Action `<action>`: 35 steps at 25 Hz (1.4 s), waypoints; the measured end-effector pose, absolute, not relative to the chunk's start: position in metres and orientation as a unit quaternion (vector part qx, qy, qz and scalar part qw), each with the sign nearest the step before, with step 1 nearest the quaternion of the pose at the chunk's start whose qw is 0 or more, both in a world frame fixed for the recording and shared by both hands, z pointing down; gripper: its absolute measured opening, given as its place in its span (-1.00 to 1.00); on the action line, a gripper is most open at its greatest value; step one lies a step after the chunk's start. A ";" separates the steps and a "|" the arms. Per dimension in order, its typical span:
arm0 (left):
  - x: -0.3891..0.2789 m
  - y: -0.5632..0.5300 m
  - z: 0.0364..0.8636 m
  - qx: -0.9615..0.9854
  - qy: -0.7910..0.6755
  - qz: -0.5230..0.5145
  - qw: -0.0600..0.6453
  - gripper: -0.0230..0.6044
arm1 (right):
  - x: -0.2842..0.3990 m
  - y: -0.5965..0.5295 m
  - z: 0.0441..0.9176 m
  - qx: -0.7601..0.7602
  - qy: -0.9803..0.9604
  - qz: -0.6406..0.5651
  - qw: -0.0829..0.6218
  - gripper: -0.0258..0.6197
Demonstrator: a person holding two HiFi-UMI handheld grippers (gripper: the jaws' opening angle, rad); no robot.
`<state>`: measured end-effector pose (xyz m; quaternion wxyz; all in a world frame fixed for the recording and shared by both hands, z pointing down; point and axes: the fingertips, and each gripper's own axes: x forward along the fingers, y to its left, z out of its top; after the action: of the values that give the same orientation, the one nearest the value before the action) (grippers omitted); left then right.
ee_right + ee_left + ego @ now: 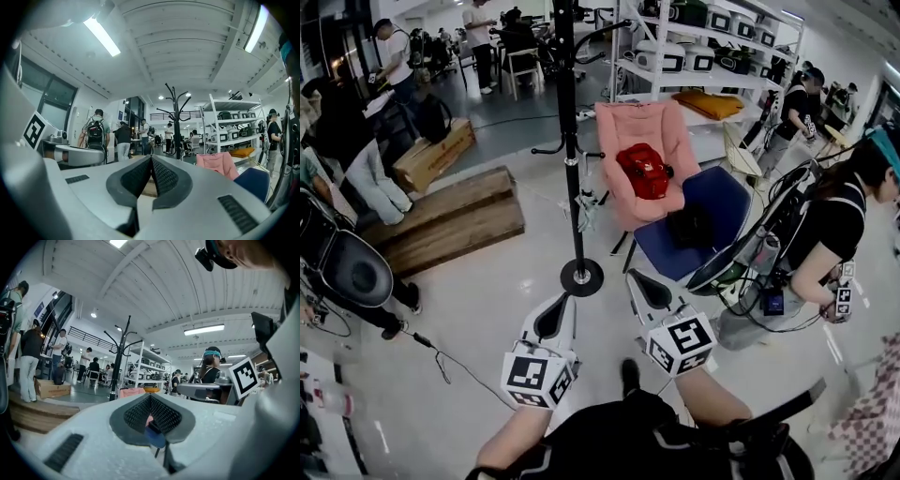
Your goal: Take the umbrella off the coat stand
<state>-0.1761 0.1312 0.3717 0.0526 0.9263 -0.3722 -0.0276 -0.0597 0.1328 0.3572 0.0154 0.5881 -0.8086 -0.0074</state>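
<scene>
The black coat stand rises from a round base on the pale floor, straight ahead of me. Low on its pole hangs a pale folded thing that looks like the umbrella. My left gripper and right gripper are held side by side just short of the base, both shut and empty. In the left gripper view the coat stand stands far off, left of the left gripper. In the right gripper view the coat stand is far off, right of the right gripper.
A pink chair holding a red bag and a blue chair stand right of the stand. Wooden platforms lie to the left. A person crouches at right. A cable crosses the floor; white shelving is behind.
</scene>
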 end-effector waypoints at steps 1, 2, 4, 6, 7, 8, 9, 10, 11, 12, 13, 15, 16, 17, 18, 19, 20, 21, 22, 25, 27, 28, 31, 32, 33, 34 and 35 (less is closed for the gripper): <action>-0.172 0.125 0.370 0.925 -0.375 -0.027 0.049 -0.91 | -0.056 0.126 0.356 0.585 -0.811 -0.009 0.014 -0.90; -0.168 0.118 0.369 0.924 -0.378 -0.026 0.047 -0.91 | -0.053 0.119 0.355 0.583 -0.812 -0.010 0.012 -0.90; -0.161 0.106 0.369 0.922 -0.384 -0.025 0.048 -0.91 | -0.048 0.108 0.353 0.578 -0.816 -0.011 0.010 -0.90; -0.154 0.094 0.371 0.919 -0.389 -0.025 0.052 -0.91 | -0.043 0.097 0.354 0.572 -0.820 -0.012 0.011 -0.90; -0.149 0.088 0.371 0.919 -0.391 -0.024 0.053 -0.91 | -0.039 0.091 0.356 0.570 -0.822 -0.012 0.011 -0.90; -0.144 0.081 0.372 0.918 -0.392 -0.023 0.053 -0.91 | -0.035 0.085 0.357 0.568 -0.823 -0.011 0.011 -0.90; -0.138 0.075 0.374 0.918 -0.393 -0.022 0.053 -0.91 | -0.030 0.078 0.359 0.567 -0.823 -0.009 0.010 -0.90; -0.133 0.068 0.375 0.917 -0.394 -0.021 0.054 -0.91 | -0.024 0.071 0.361 0.567 -0.824 -0.006 0.009 -0.90; -0.127 0.062 0.377 0.917 -0.395 -0.020 0.054 -0.91 | -0.019 0.064 0.363 0.566 -0.824 -0.003 0.008 -0.90; -0.122 0.055 0.378 0.916 -0.396 -0.018 0.055 -0.91 | -0.014 0.058 0.365 0.566 -0.825 -0.001 0.006 -0.90; -0.117 0.049 0.379 0.916 -0.396 -0.017 0.055 -0.91 | -0.008 0.052 0.367 0.565 -0.825 0.001 0.004 -0.90; -0.105 0.039 0.379 0.916 -0.397 -0.014 0.052 -0.91 | 0.004 0.041 0.367 0.563 -0.826 0.001 0.000 -0.90; -0.098 0.033 0.379 0.916 -0.398 -0.013 0.052 -0.91 | 0.010 0.035 0.367 0.562 -0.827 0.000 -0.001 -0.90; -0.091 0.027 0.380 0.916 -0.398 -0.012 0.052 -0.91 | 0.017 0.030 0.367 0.561 -0.828 0.000 -0.002 -0.90; -0.084 0.021 0.382 0.915 -0.399 -0.012 0.052 -0.91 | 0.024 0.024 0.369 0.560 -0.829 0.000 -0.003 -0.90; -0.076 0.014 0.384 0.915 -0.400 -0.011 0.053 -0.91 | 0.032 0.017 0.372 0.558 -0.830 0.001 -0.005 -0.90; -0.069 0.008 0.387 0.914 -0.402 -0.011 0.052 -0.91 | 0.039 0.011 0.374 0.556 -0.831 0.001 -0.007 -0.90; -0.063 0.003 0.387 0.913 -0.405 -0.009 0.051 -0.91 | 0.046 0.006 0.375 0.553 -0.833 0.001 -0.008 -0.90; -0.057 0.000 0.386 0.912 -0.408 -0.008 0.050 -0.91 | 0.052 0.003 0.373 0.551 -0.834 0.001 -0.009 -0.90; -0.044 -0.006 0.382 0.907 -0.418 -0.006 0.051 -0.91 | 0.067 -0.003 0.369 0.544 -0.839 0.001 -0.011 -0.90; -0.034 -0.012 0.384 0.905 -0.422 -0.005 0.052 -0.91 | 0.075 -0.009 0.372 0.535 -0.845 0.001 -0.013 -0.90; -0.030 -0.015 0.386 0.904 -0.424 -0.005 0.053 -0.91 | 0.078 -0.012 0.374 0.531 -0.848 0.000 -0.014 -0.90; -0.020 -0.025 0.390 0.900 -0.432 -0.002 0.058 -0.91 | 0.086 -0.022 0.379 0.520 -0.854 0.006 -0.014 -0.90; -0.017 -0.027 0.391 0.899 -0.435 0.000 0.060 -0.91 | 0.088 -0.026 0.379 0.516 -0.856 0.007 -0.014 -0.90; -0.014 -0.030 0.392 0.898 -0.437 0.003 0.060 -0.91 | 0.090 -0.029 0.380 0.514 -0.858 0.008 -0.016 -0.90; -0.011 -0.031 0.393 0.897 -0.437 0.006 0.061 -0.91 | 0.093 -0.032 0.380 0.512 -0.859 0.008 -0.018 -0.90; -0.007 -0.033 0.394 0.897 -0.437 0.008 0.061 -0.91 | 0.095 -0.035 0.380 0.511 -0.859 0.008 -0.020 -0.90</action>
<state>-0.0073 -0.0326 0.3938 0.0609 0.8973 -0.4372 0.0085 0.0954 -0.0349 0.3804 -0.0202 0.5108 -0.8594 0.0077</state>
